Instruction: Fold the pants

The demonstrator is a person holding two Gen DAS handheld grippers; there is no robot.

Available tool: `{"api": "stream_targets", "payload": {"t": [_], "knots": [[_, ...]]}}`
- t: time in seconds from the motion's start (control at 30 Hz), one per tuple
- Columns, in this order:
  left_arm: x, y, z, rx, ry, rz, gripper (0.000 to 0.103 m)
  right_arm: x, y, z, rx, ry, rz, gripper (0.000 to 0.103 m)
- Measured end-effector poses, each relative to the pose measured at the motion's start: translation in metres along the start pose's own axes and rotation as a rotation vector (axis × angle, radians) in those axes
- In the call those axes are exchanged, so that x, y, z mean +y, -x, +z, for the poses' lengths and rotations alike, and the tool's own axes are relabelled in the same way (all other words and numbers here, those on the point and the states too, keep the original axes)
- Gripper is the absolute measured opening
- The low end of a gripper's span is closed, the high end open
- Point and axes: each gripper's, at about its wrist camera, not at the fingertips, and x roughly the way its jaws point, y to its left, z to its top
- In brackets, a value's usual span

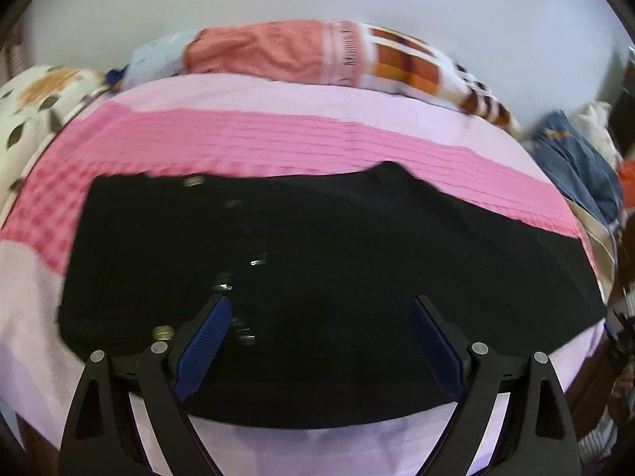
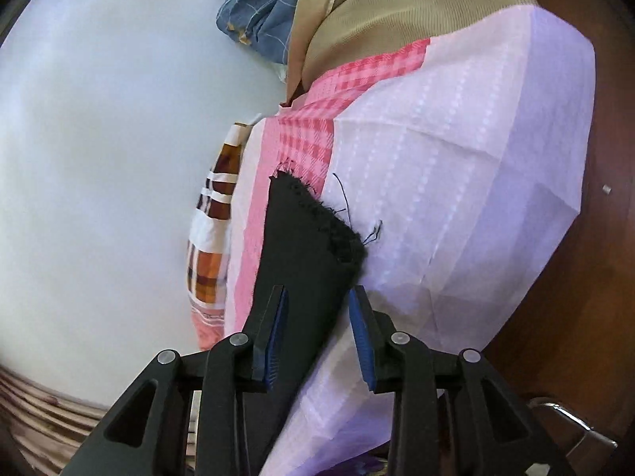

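Black pants (image 1: 317,277) lie lengthwise across the frame's middle; left claw (image 1: 319,305) gapes wide, right claw (image 2: 317,293) parted around the frayed hem.

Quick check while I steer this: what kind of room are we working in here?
Most likely a bedroom. The black pants lie spread on a bed covered by a pink and lilac sheet, more clothes are piled along the plain wall behind it, and a dark wooden bed frame shows at the mattress corner.
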Motion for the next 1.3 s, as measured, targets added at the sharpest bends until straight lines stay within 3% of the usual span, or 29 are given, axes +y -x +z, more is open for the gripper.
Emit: {"api": "stream_targets", "payload": {"t": [0.13, 0.27, 0.5, 0.6, 0.7, 0.87, 1.0, 1.07, 1.13, 1.3], "knots": [[-0.030, -0.005, 0.005, 0.004, -0.062, -0.018, 0.091, -0.002, 0.000, 0.000, -0.013, -0.009, 0.030, 0.041], [-0.046, -0.004, 0.009, 0.005, -0.076, -0.043, 0.091, -0.003, 0.006, 0.003, -0.029, -0.013, 0.042, 0.041], [-0.052, -0.011, 0.004, 0.037, -0.098, -0.042, 0.091, 0.009, -0.009, 0.000, 0.041, 0.048, 0.008, 0.034], [-0.051, -0.013, 0.001, 0.051, -0.082, -0.049, 0.091, 0.012, -0.024, 0.002, 0.079, 0.066, -0.044, 0.009], [-0.047, -0.016, 0.000, 0.066, -0.070, -0.045, 0.091, 0.024, -0.026, 0.002, 0.062, 0.097, -0.023, 0.007], [-0.041, -0.017, 0.001, 0.080, -0.034, -0.046, 0.091, 0.039, -0.019, 0.004, 0.024, 0.165, 0.004, 0.006], [-0.038, -0.027, -0.002, 0.122, -0.012, -0.054, 0.091, 0.007, -0.023, 0.008, 0.023, 0.090, -0.066, 0.006], [-0.037, -0.030, -0.004, 0.134, -0.010, -0.054, 0.091, -0.010, -0.023, 0.006, 0.023, 0.040, -0.042, 0.003], [-0.036, -0.032, -0.004, 0.143, -0.009, -0.051, 0.091, -0.004, -0.023, 0.006, 0.020, 0.067, -0.054, 0.004], [-0.034, -0.036, -0.005, 0.161, 0.003, -0.056, 0.091, 0.001, -0.028, 0.011, 0.070, 0.041, 0.042, 0.013]]}}
